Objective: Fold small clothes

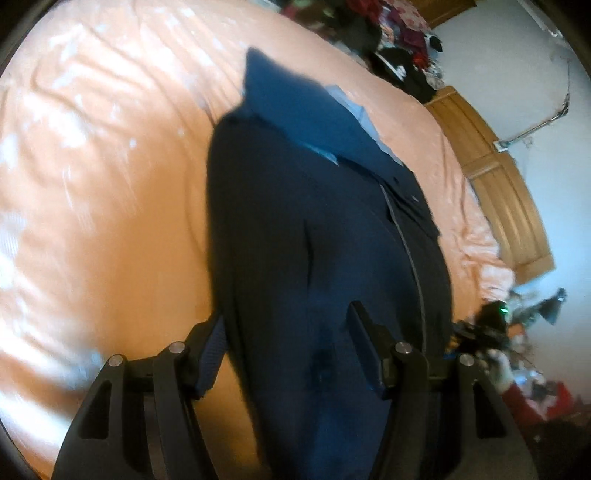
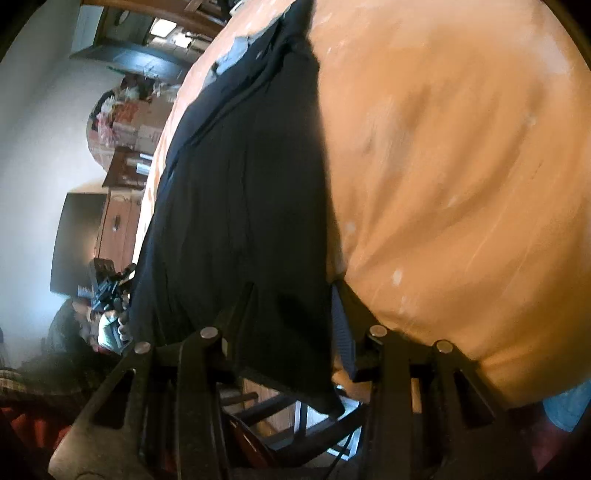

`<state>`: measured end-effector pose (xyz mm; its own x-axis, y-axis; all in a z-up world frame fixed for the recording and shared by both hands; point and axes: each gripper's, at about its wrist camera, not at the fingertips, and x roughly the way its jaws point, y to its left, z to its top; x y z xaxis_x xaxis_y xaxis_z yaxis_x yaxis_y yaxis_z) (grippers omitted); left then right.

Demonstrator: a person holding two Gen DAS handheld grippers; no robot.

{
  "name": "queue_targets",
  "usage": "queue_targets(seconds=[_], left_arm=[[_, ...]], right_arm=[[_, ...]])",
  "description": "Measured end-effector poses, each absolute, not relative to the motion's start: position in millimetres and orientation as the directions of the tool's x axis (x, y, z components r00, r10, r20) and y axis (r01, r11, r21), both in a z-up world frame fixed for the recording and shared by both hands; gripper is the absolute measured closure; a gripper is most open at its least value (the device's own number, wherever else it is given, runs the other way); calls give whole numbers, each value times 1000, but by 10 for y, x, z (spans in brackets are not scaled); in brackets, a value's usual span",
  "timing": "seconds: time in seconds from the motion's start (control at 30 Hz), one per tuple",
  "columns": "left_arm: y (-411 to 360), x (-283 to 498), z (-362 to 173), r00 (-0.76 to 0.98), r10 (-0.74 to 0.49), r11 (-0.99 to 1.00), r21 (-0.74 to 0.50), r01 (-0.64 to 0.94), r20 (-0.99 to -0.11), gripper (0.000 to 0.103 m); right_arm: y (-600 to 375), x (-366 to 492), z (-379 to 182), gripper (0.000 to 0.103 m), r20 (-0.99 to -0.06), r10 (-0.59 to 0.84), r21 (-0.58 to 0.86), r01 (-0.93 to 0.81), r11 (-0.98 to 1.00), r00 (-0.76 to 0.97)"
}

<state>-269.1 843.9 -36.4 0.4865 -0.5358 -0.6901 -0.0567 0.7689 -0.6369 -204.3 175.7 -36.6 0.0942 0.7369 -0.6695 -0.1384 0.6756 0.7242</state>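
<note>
A navy polo-style shirt (image 1: 314,221) lies lengthwise on the orange bedsheet (image 1: 110,184), its collar with pale blue lining (image 1: 354,109) at the far end. Its near hem runs between the fingers of my left gripper (image 1: 288,343), whose jaws stand wide apart. In the right wrist view the same shirt (image 2: 240,184) looks almost black. Its near corner (image 2: 328,402) hangs off the bed edge between the spread fingers of my right gripper (image 2: 291,314), and cloth covers part of one finger. Each view shows the other gripper (image 1: 476,328) (image 2: 107,286) beside the shirt, held in a hand.
A wooden headboard (image 1: 498,192) borders the bed, with a pile of mixed clothes (image 1: 388,33) beyond the far corner. Wooden furniture (image 2: 118,221) and cluttered boxes (image 2: 125,118) stand past the bed's side. Wide bare sheet (image 2: 443,184) flanks the shirt.
</note>
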Motion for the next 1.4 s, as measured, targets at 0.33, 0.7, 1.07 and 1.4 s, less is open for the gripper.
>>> queue_targets(seconds=[0.33,0.7,1.07,1.4], left_arm=[[8371,-2906,-390,441,-613,724,-689,-17,-655,40],[8458,-3323,-409,434,-647,700,-714,11,-628,53],[8307,-3199,-605,397,-695,666,-745,37,-600,80],[8160,-3189,-214,472,-785,497,-863,91,-402,95]], right_arm=[[2105,-2209,-376,52,-628,778,765,-174,620,11],[2060,-2209,-588,55,-664,748,741,-142,657,-4],[2063,-2300,-708,60,-714,698,698,-121,705,-54],[2171,-2316,326,100,-494,864,831,-239,502,96]])
